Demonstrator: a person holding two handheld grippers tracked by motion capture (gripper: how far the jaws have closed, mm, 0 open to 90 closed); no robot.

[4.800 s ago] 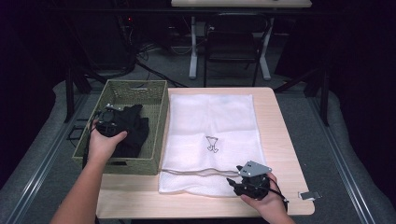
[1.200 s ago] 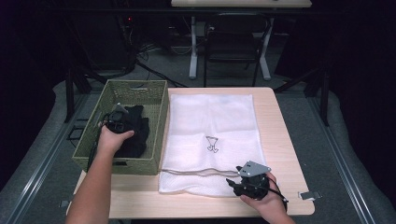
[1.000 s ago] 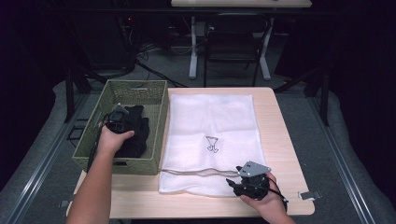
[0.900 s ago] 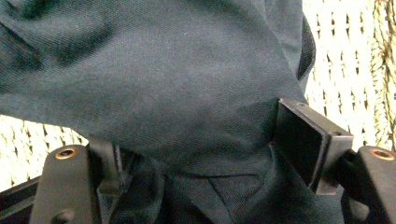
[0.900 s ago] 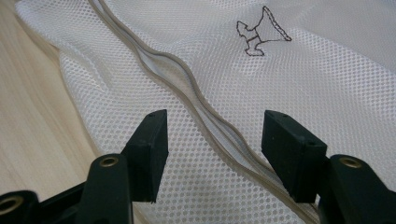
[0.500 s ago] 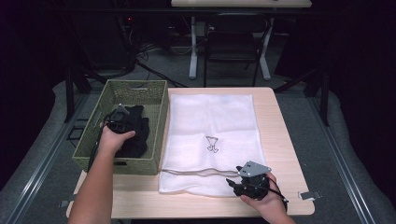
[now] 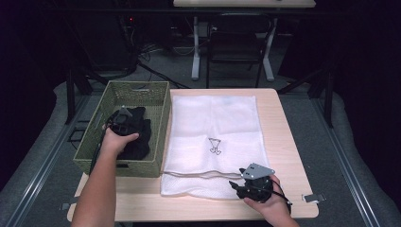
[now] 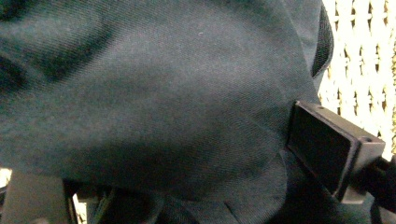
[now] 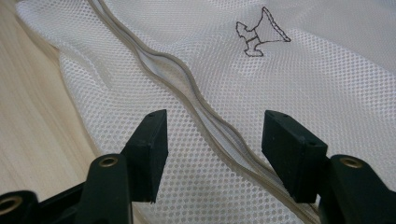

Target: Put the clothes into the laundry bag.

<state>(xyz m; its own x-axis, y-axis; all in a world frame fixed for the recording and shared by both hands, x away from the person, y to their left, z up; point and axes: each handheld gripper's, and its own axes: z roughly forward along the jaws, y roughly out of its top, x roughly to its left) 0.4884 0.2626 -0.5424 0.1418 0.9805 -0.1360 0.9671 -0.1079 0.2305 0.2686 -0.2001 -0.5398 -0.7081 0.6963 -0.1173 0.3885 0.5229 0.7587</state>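
A dark garment [image 7: 137, 138] lies bunched in the green woven basket [image 7: 137, 85] at the table's left. My left gripper [image 7: 124, 119] sits on it inside the basket. In the left gripper view the dark cloth [image 8: 154, 93] bulges between the jaws of the left gripper [image 8: 173, 158]. They have just been opening and stand wide, not pinching it. A white mesh bag [image 7: 213, 118] lies flat mid-table. My right gripper [image 7: 236, 184] rests at its near edge. It is open, with its jaws either side of the bag's zipper [image 9: 187, 79] in the right gripper [image 9: 212, 135] view.
A small black emblem [image 7: 215, 145] marks the bag's middle. A small metal clip [image 7: 312, 197] lies at the table's near right corner. Chairs and desk legs stand behind the table on the dark floor.
Since the earliest frame my left hand has shifted slightly further into the basket over the dark cloth. My right hand has kept still.
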